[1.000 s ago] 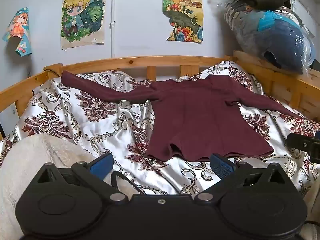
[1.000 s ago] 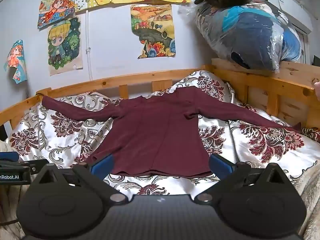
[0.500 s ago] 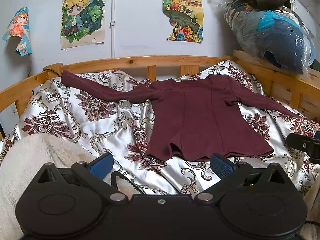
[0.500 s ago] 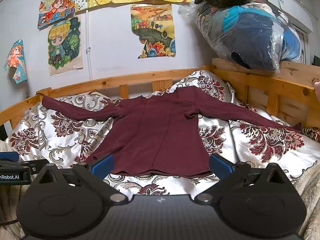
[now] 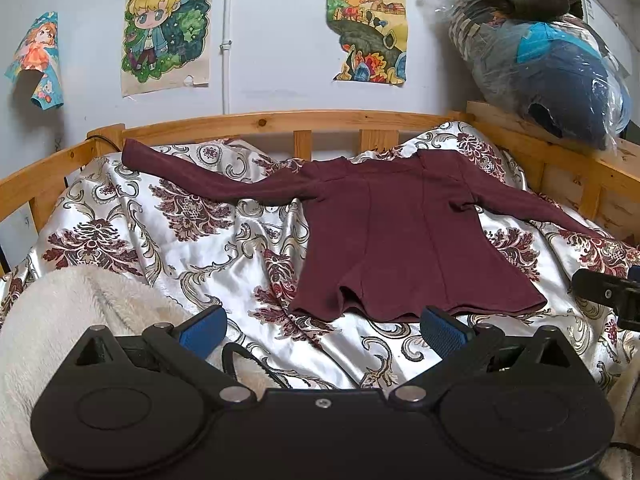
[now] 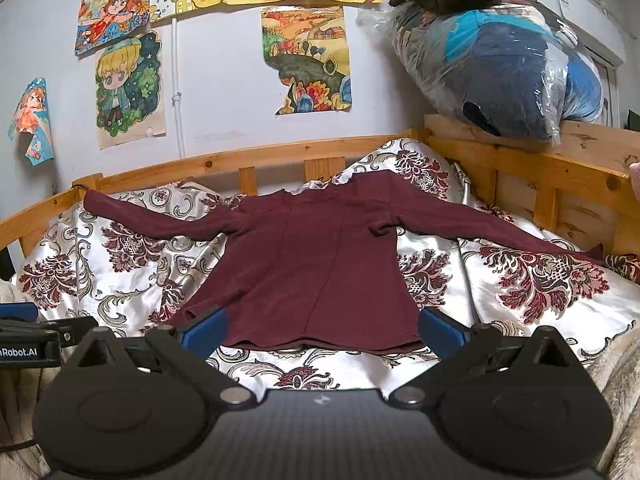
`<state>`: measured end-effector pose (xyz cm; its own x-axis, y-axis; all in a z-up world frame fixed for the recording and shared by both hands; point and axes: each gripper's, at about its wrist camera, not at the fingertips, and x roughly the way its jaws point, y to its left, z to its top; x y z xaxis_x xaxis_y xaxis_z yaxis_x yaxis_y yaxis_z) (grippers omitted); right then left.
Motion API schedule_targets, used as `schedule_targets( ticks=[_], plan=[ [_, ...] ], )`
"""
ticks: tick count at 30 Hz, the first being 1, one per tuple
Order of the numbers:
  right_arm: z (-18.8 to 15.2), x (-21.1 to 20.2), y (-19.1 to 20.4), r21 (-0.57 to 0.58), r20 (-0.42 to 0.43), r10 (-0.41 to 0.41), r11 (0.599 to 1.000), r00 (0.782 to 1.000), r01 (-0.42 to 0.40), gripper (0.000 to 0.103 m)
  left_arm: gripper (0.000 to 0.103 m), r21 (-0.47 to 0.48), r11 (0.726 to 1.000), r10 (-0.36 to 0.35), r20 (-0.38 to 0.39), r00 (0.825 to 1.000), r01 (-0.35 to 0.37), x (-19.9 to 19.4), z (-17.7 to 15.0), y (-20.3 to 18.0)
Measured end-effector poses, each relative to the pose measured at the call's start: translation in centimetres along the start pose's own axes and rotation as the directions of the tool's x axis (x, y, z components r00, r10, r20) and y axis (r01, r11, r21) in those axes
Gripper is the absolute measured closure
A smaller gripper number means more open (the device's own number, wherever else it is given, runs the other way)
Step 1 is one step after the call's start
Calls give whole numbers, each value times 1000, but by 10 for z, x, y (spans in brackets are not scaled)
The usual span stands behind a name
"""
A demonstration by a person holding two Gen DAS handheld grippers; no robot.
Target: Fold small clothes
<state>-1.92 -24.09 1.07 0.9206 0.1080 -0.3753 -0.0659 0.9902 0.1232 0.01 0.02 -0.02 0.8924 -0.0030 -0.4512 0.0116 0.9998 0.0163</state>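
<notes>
The maroon long-sleeved top (image 6: 312, 264) lies flat on the patterned bedspread (image 6: 540, 292), hem toward you, both sleeves stretched out to the sides. Your left tool (image 5: 320, 326) and right tool (image 6: 320, 326) both hover short of the hem with fingers spread wide, gripping nothing.

Judged from this layout, no fold is made yet. Begin with a sleeve:
1. Pinch the cuff, one fabric layer only.
2. Carry it across the body without dragging the slippery bedspread.
3. Flatten the wavy hem before folding the body.

Limits of view: the right sleeve's cuff (image 6: 596, 250) is hard to make out near the wooden rail (image 6: 520, 160). The collar is foreshortened. Each tool body hides the bed nearest you.
</notes>
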Motion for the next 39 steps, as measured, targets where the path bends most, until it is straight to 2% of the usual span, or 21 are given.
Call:
schedule_targets(
  ticks=[39],
  plan=[
    [-3, 6, 1, 7, -16, 2, 1000, 1000, -2, 0, 1, -4, 1000, -1, -2, 1000, 1, 0, 0, 1]
  ],
)
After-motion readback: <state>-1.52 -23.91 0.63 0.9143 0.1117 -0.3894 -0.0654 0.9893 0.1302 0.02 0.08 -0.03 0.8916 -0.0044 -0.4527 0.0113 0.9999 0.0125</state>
